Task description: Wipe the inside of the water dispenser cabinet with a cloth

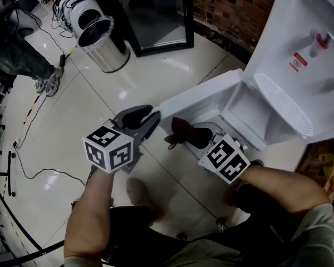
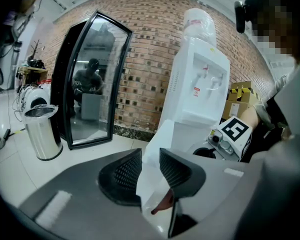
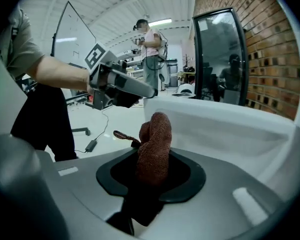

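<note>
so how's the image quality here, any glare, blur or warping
head view: bright glare patches on the glossy floor, edges dim; left gripper view: fisheye bows the brick wall, cabinet door in the jaws looks washed out; right gripper view: cloth sharp, corners black

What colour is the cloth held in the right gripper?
Reddish brown, with a coarse knit texture; the cloth shows best in the right gripper view.
</note>
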`<state>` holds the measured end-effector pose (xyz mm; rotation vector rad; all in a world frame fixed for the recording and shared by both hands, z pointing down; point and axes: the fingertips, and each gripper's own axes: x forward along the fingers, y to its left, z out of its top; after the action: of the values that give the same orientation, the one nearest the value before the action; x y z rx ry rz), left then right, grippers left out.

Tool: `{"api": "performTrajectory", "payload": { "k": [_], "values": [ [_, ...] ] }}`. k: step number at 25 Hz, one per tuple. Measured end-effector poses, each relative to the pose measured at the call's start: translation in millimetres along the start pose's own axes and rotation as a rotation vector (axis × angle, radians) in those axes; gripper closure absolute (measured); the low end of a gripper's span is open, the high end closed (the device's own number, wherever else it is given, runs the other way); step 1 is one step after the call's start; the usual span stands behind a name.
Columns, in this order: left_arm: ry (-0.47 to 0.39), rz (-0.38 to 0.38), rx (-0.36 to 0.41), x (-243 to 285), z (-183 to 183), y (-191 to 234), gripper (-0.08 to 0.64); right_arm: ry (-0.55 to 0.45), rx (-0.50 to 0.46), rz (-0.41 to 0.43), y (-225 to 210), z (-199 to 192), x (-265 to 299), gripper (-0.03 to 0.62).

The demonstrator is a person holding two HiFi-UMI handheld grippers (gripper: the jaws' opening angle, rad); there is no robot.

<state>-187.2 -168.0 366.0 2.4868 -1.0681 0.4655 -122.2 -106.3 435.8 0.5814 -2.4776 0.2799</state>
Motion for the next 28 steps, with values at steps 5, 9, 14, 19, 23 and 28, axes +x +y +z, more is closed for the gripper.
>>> {"api": "performTrajectory", "payload": {
  "k": [5,9,14,19,23,28],
  "values": [
    [-0.005,-0.002,-0.007,0.2,0.0,-0.5,0.448,0.039,-0.03,0.07,19.1,-2.0,32.2,0.459],
    [-0.007,-0.005,-0.009,-0.5,-0.1,-1.9,0.448,0.082,-0.018,0.067,16.3,-8.0,59.8,0.459],
    [-0.018,-0.01,-0.012,0.2,-0.4,-2.6,0.454,0.123,-0.006,0.048,13.0,-18.0,76.7,0.459],
    [-0.02,-0.018,-0.014,1.1,0.5,-0.9,0.462,0.127,0.005,0.018,2.4,-19.6,75.8,0.459],
    [-0.019,-0.018,-0.016,0.6,0.6,-0.7,0.463,0.145,0.019,-0.018,-8.7,-26.6,73.0,0.46],
    [-0.022,-0.012,-0.017,-0.8,2.0,-0.1,0.469,0.166,0.046,-0.069,-23.1,-31.3,73.9,0.46]
  ]
}}
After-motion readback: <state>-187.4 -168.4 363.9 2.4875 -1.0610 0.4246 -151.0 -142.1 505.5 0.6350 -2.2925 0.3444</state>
